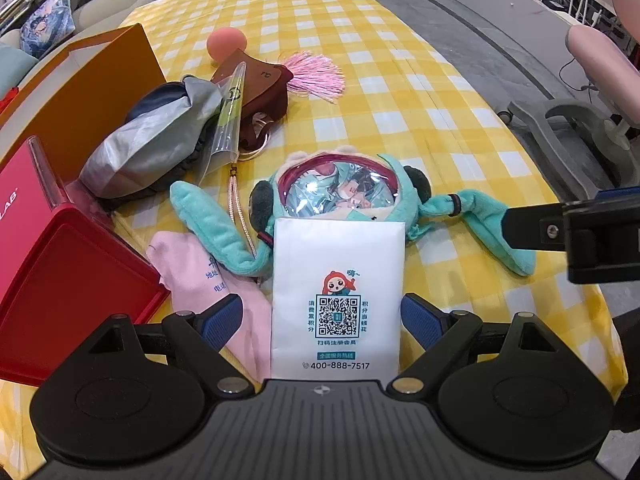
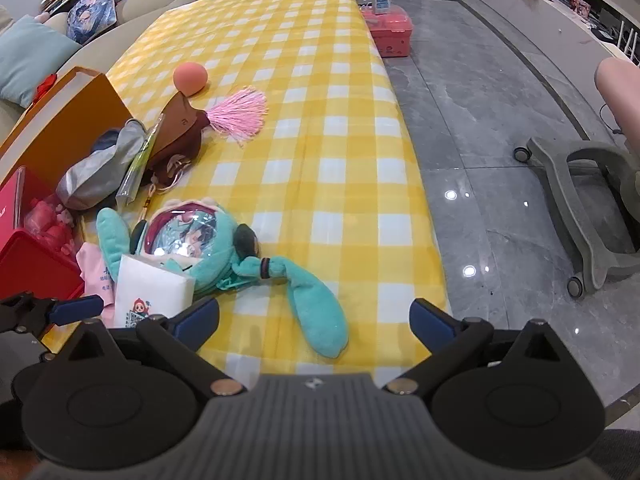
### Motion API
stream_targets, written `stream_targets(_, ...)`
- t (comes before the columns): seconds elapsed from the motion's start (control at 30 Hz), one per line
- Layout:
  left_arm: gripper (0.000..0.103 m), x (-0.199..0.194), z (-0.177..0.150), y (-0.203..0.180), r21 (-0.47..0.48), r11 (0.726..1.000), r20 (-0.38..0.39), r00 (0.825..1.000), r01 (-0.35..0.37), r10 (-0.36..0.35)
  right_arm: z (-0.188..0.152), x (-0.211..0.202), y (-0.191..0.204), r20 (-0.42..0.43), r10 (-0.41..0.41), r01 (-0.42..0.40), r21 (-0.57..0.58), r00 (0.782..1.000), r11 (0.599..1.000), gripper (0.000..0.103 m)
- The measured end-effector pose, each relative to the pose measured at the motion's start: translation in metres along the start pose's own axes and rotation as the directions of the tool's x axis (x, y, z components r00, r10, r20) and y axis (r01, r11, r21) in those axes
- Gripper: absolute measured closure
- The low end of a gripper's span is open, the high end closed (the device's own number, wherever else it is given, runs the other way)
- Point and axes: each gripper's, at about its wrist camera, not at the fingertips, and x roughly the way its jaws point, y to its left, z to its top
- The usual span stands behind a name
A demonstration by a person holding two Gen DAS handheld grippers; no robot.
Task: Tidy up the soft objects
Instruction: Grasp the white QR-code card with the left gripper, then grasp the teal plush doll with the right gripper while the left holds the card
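Lying on the yellow checked tablecloth (image 1: pixel 400 92), the white tissue packet (image 1: pixel 337 280) sits between the spread fingers of the left gripper (image 1: pixel 322 316), which do not touch it, its far end overlapping the teal plush pouch (image 1: pixel 340 188). A pink cloth (image 1: pixel 208 276) lies just left of the packet beside the red box (image 1: pixel 68 292). The right gripper (image 2: pixel 314 322) hangs wide apart over the table edge near the plush's long ear (image 2: pixel 320 312), holding nothing.
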Motion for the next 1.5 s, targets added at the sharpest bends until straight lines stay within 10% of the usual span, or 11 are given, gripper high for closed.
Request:
stream_targets(0.6, 0.026, -0.011, -0.008, 0.002, 0.042, 0.998, 0.053, 0.997, 0.045, -0.047, 0.001, 0.005, -0.006, -0.004, 0.008, -0.008, 0.031, 1.0, 0.999, 0.008)
stream_targets(1.5, 0.025, -0.054, -0.055, 0.1, -0.149, 0.987, 0.059, 0.997, 0.067, -0.059, 0.018, 0.084, 0.103, 0.01, 0.104, -0.088, -0.466, 0.994, 0.881, 0.002)
